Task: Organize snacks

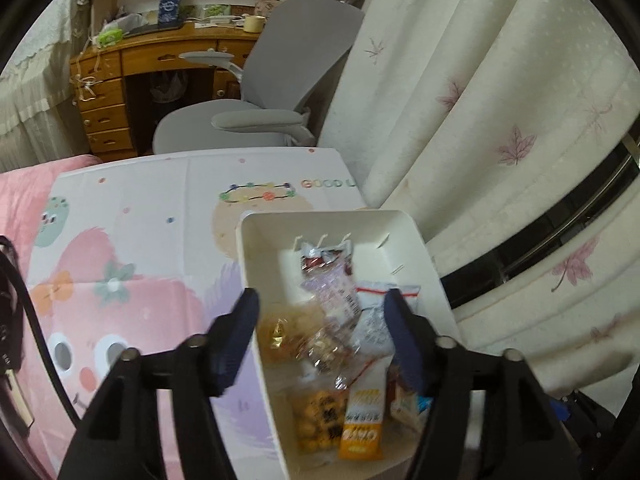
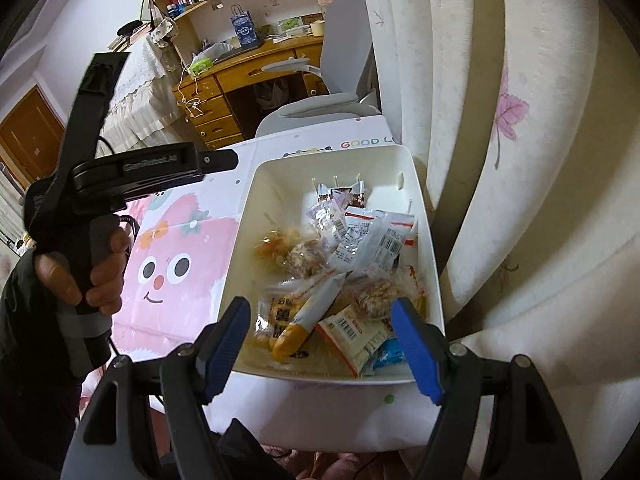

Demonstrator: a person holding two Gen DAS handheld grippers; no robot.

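Left tongs (image 1: 320,312) apart and empty above white bin (image 1: 320,218), right tongs (image 2: 320,320) apart and empty, packaged snacks (image 2: 340,264) heaped inside, bin on cartoon-print bench (image 1: 140,240)

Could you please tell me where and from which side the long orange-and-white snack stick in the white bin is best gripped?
Probably at the middle of the orange-and-white snack stick, across its narrow width, coming from above. It lies slanted on top of the other packets in the white bin, so its long sides look free, while its ends rest among the neighbouring wrappers.
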